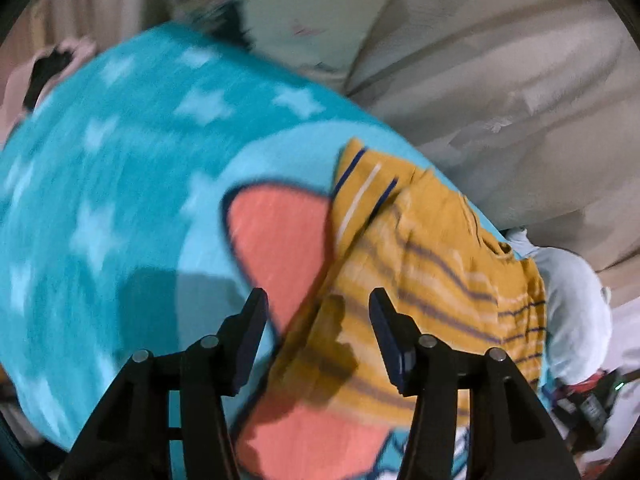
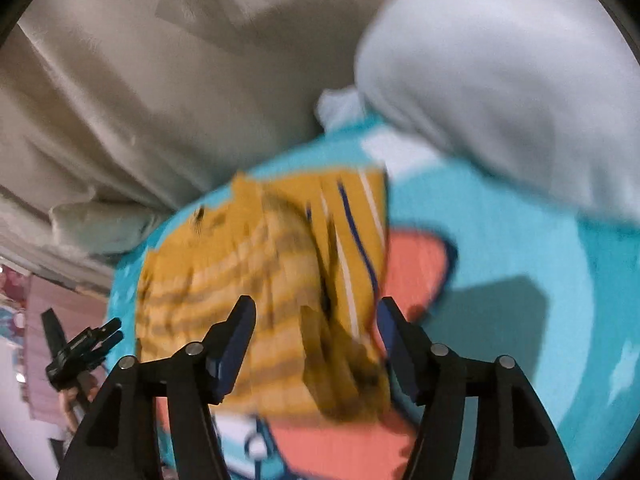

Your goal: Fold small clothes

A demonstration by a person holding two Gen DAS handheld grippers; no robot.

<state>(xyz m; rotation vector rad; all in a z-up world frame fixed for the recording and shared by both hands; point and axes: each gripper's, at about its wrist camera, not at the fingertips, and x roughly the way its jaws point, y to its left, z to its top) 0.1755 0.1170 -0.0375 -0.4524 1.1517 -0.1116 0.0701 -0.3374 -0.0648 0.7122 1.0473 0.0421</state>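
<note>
A small mustard-yellow garment [image 1: 420, 264] with navy and white stripes lies on a teal blanket [image 1: 120, 160] printed with pale stars and a coral shape. My left gripper [image 1: 319, 300] hovers open above the garment's left edge, with nothing between its pads. In the right wrist view the same garment [image 2: 260, 280] lies partly folded, with a raised crease running toward the jaws. My right gripper [image 2: 316, 308] stands open over it, and the pads do not press the cloth. The left gripper [image 2: 80, 348] also appears there at the lower left, held by a hand. Both views are blurred.
A pale blue-white bundle of cloth [image 1: 572, 300] [image 2: 500, 80] rests at the blanket's edge beside the garment. Crumpled beige sheeting [image 1: 500, 80] [image 2: 140, 100] lies beyond the blanket [image 2: 520, 240]. Pink fabric [image 1: 48, 64] shows at the far left.
</note>
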